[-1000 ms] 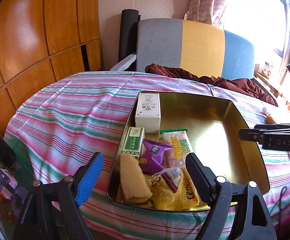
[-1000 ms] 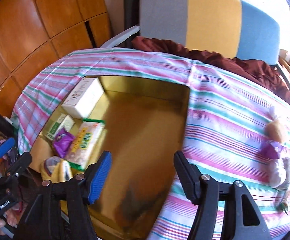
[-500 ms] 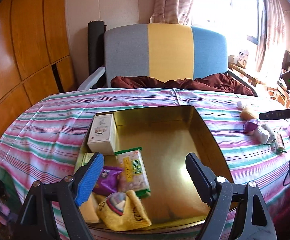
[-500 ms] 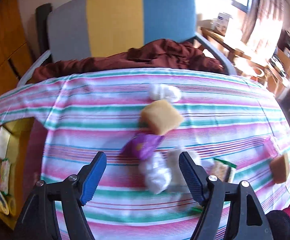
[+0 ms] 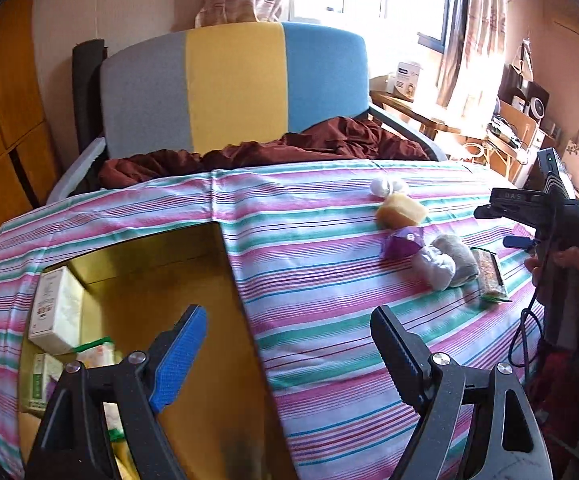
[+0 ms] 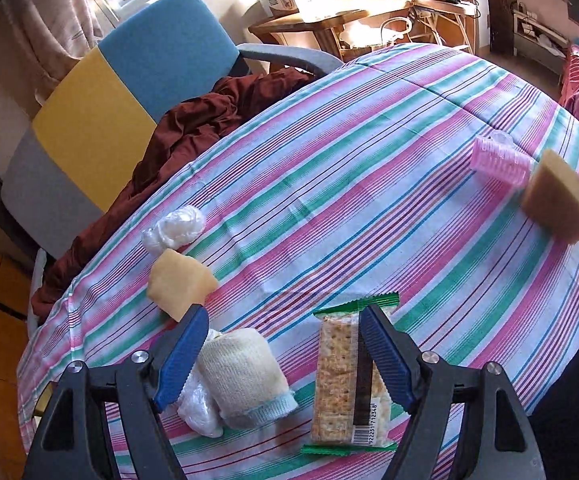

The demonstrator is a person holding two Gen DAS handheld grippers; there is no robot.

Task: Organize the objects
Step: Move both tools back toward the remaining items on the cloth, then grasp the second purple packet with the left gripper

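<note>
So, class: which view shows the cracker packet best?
The right wrist view: the cracker packet lies close and whole between the open fingers, barcode side up. In the left wrist view it is small and far off, near the table's right edge.

Round table under a pink, green and white striped cloth (image 6: 369, 184). On it: gold metal tray (image 5: 209, 288), crinkled clear plastic wad (image 6: 175, 226), two tan sponge blocks (image 6: 181, 284) (image 6: 559, 202), pink ribbed roller (image 6: 499, 160), rolled cream sock (image 6: 245, 376), green-edged cracker packet (image 6: 335, 376), purple foil wrapper (image 5: 403, 242).
</note>
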